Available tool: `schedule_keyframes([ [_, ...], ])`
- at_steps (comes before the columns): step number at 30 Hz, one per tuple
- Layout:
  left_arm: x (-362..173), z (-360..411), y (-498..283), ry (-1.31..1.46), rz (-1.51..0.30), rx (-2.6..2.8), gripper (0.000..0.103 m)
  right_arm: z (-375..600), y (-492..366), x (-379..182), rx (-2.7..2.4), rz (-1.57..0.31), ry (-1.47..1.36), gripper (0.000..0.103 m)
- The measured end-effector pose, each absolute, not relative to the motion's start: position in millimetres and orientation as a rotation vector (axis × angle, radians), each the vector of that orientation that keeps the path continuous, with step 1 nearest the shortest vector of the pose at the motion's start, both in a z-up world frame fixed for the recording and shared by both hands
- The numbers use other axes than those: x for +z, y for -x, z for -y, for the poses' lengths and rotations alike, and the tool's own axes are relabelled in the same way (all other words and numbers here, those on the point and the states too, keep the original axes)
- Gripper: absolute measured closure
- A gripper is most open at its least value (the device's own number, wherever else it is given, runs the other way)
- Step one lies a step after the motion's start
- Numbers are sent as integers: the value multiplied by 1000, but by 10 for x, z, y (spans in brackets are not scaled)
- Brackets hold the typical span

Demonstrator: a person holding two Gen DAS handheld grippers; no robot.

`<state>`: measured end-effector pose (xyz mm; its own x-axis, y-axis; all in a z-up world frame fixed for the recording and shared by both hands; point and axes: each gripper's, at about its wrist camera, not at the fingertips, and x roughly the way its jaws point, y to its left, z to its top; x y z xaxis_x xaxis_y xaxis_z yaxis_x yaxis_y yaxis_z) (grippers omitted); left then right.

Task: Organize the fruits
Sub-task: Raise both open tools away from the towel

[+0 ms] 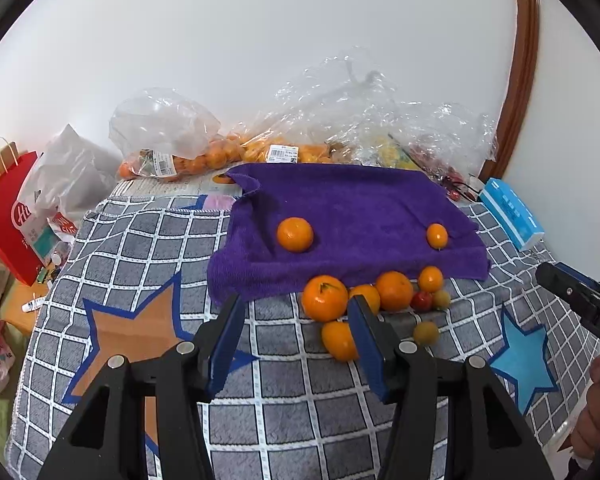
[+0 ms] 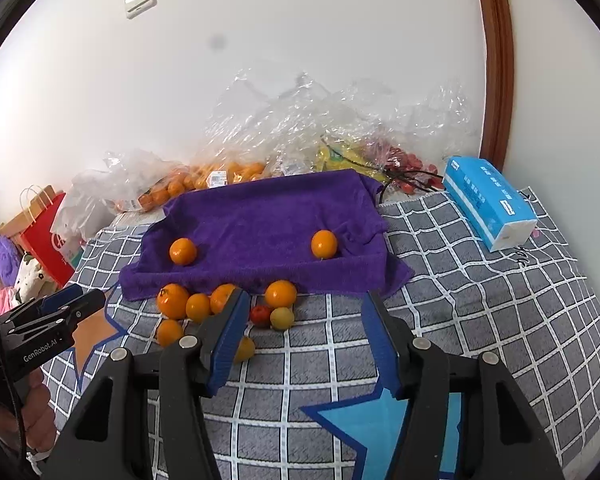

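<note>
While jaws gape, oranges lie beyond.

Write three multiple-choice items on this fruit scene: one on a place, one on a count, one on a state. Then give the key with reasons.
1. Where is the blue tissue pack?
A. on the purple towel
B. right of the purple towel, on the checked cloth
C. inside a bag

2. How many oranges lie on the towel?
A. two
B. four
C. none

3. What does the right tool hold?
A. an orange
B. the towel
C. nothing

Key: B, it sits on the grid pattern beside the towel; A, one orange left, one orange right; C, bare cloth shows between its open fingers.
</note>
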<state>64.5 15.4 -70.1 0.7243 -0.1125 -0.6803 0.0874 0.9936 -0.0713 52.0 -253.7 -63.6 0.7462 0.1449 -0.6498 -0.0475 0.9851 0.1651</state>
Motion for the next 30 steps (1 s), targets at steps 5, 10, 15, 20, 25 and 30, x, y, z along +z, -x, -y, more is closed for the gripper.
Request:
schedule_keyframes([
  [5, -706, -151, -587, 46, -754, -113, 51, 2528, -483, -683, 110, -731, -141, 48],
  [10, -730, -161, -596, 52, -761, -108, 51, 2519, -488, -748, 99, -732, -129, 48],
  [15, -804, -192, -642, 54, -775, -101, 51, 2484, -540, -840, 102, -745, -130, 48],
  [20, -913, -242, -731, 65, -801, -96, 51, 2418, -609, -946, 103, -751, -105, 49],
  [25, -1031, -297, -817, 80, -831, -92, 51, 2357, -699, -1063, 107, -774, -88, 51],
  [30, -1120, -355, -889, 93, -851, -92, 51, 2294, -762, -1173, 110, -796, -69, 51],
])
